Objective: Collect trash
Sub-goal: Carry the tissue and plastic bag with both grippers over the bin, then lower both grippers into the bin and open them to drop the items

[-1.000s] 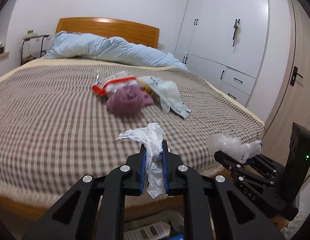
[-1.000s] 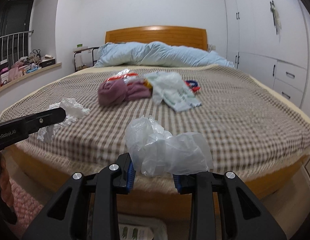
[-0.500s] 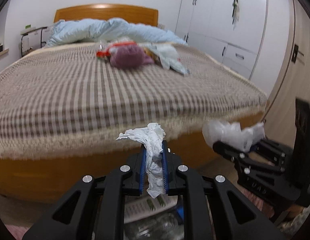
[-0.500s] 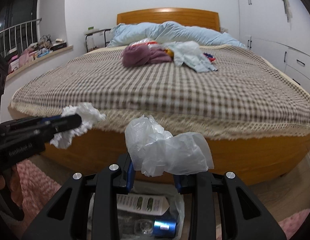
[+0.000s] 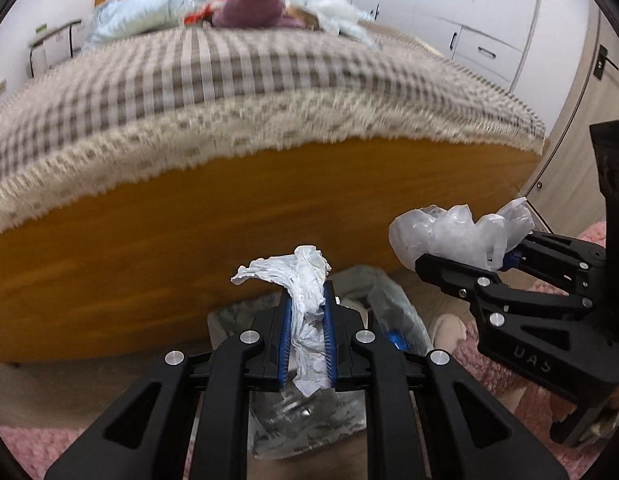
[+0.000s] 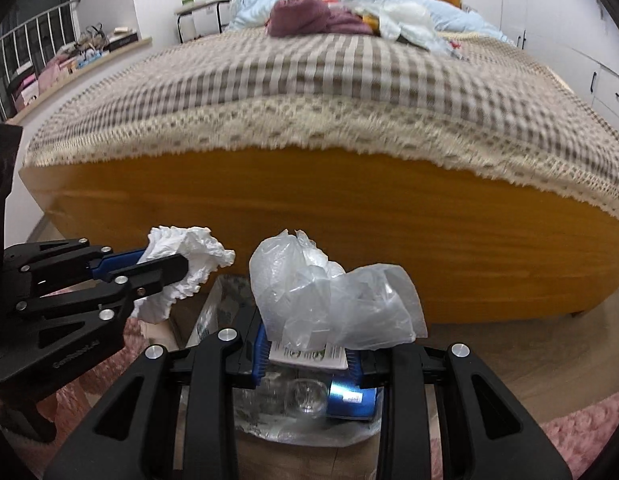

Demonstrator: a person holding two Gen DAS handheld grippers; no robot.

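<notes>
My left gripper (image 5: 306, 312) has its fingers clenched on a crumpled white tissue (image 5: 297, 276) and my right gripper (image 6: 307, 354) grasps a clear plastic bag (image 6: 329, 300), both above the lined trash bin (image 6: 309, 428) by the bed (image 6: 309, 92).

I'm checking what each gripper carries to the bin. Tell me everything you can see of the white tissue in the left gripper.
The white tissue is a crumpled, wrinkled wad of thin paper. The left gripper is shut on its middle, blue pads pressing both sides. A ruffled end fans out past the fingertips and a shorter tail hangs behind the pads. It hangs in the air in front of the wooden bed frame, above the lined bin, touching nothing else.
</notes>
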